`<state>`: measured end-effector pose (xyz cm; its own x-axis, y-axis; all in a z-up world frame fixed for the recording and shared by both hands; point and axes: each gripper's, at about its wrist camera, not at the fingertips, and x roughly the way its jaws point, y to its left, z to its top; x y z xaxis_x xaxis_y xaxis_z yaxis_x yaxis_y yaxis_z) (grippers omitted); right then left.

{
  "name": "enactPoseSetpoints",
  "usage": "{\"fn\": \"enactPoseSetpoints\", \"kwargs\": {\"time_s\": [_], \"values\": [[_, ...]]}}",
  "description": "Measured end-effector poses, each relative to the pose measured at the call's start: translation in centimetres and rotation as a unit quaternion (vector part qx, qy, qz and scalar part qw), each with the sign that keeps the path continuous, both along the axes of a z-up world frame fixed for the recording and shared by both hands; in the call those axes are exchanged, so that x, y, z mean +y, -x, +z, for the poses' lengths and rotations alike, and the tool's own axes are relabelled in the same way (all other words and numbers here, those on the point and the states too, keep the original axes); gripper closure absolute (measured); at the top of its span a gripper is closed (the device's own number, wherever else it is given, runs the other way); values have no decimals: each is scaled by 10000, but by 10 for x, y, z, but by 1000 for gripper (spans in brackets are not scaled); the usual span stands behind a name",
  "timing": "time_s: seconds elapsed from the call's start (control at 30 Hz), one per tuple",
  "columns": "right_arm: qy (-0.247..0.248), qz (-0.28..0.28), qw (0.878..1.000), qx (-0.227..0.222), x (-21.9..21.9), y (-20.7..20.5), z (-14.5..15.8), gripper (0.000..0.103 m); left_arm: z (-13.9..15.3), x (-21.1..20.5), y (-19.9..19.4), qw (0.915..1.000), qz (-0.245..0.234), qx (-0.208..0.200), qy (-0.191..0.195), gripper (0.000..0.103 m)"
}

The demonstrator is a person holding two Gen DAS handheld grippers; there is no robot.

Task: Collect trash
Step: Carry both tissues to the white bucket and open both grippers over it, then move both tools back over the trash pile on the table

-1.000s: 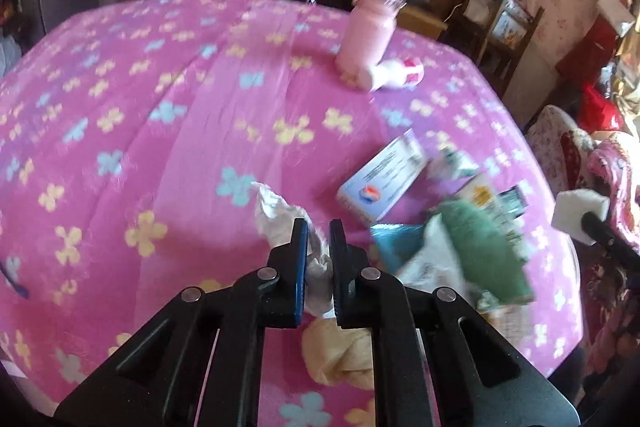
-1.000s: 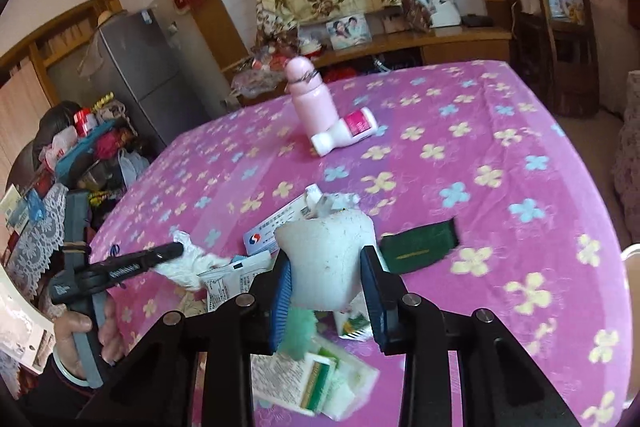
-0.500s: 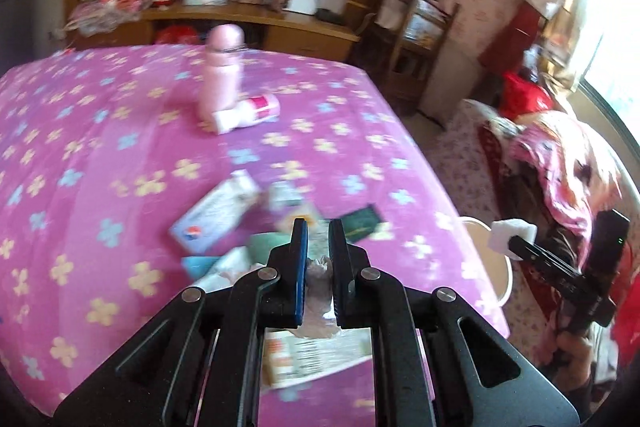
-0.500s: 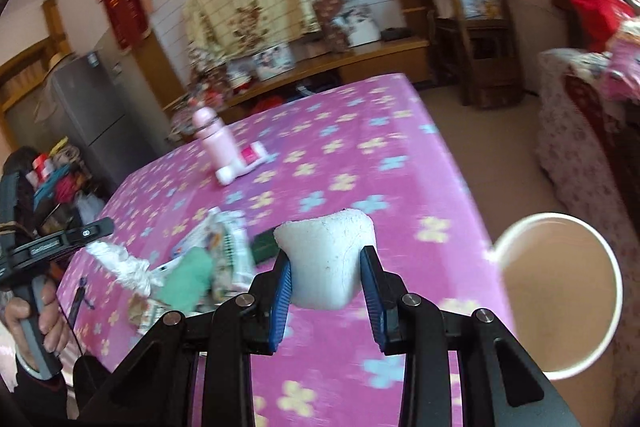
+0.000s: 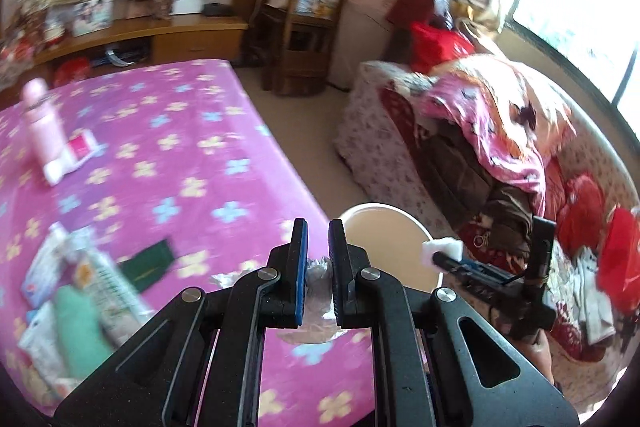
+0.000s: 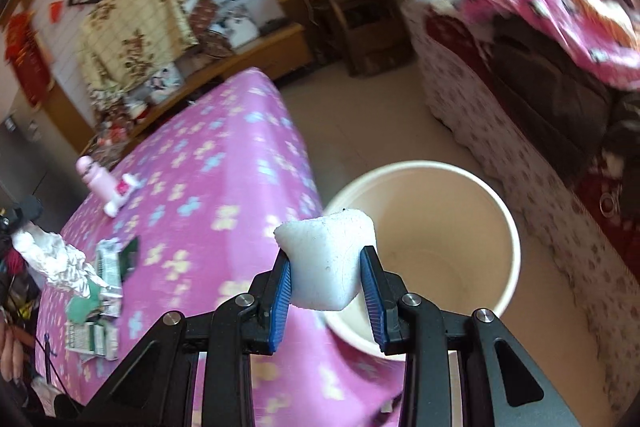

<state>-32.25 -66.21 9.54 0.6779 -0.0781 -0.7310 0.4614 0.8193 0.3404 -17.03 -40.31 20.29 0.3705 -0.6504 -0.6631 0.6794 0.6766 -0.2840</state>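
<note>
White foam, a squat block (image 6: pixel 328 267) with rounded corners, a faintly pitted skin and a few dark specks, sits clamped between the blue pads of the right gripper (image 6: pixel 328 281). The pads press on its two sides, and its top stands clear above the fingertips. In the right wrist view it hangs in front of the near rim of a cream bucket (image 6: pixel 508 227) that stands on the pale floor just beside the edge of the surface (image 6: pixel 224 187), which is covered in a pink cloth with yellow and blue flowers. The bucket's inside is bare as far as it shows.

The left gripper (image 5: pixel 318 277) is closed tight on a crumpled wad of silvery-white tissue (image 6: pixel 60 263), wrinkled and ragged at its ends. In the left wrist view only a creased patch of it shows between the pads, above the surface's edge and near the bucket.

More litter lies on the cloth: a dark green flat packet (image 5: pixel 150 261), a pale green piece (image 5: pixel 78 327), printed wrappers (image 5: pixel 108 287) and a small white box (image 5: pixel 44 271), all close together near the front edge. Well apart from them stand a pink bottle (image 5: pixel 42 127) and a white bottle with a red label (image 5: pixel 70 157) lying beside it.
</note>
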Motion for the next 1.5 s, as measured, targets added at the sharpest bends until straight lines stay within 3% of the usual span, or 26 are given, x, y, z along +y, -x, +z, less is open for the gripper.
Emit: {"fn": "enactPoseSetpoints", "kwargs": {"time_s": [0.3, 0.37, 0.47, 0.57, 0.67, 0.77, 1.03, 1.5], "values": [[-199, -337, 9981, 475, -46, 0, -60, 70, -48, -109, 11, 9986, -441, 151, -236, 95], [-235, -446, 9973, 541, -53, 0, -70, 56, -60, -125, 11, 9987, -448, 171, -158, 94], [-251, -592, 9959, 642, -62, 2, -82, 50, -77, -137, 6, 9979, -449, 459, -57, 91], [-190, -619, 9952, 739, -62, 3, -87, 41, -91, -142, 1, 9952, -484, 851, 11, 74], [-285, -590, 9952, 722, -60, 4, -90, 40, -96, -137, 1, 9956, -397, 846, -61, 63], [-341, -549, 9952, 735, -55, 3, -92, 40, -96, -127, 2, 9959, -326, 831, -166, 62], [-94, -298, 9975, 637, -16, -6, -72, 40, -97, -84, 10, 9963, 173, 207, -810, 62], [434, 176, 9985, 289, 66, -18, -4, 32, -87, 4, 20, 9930, 745, -118, -914, 62]]}}
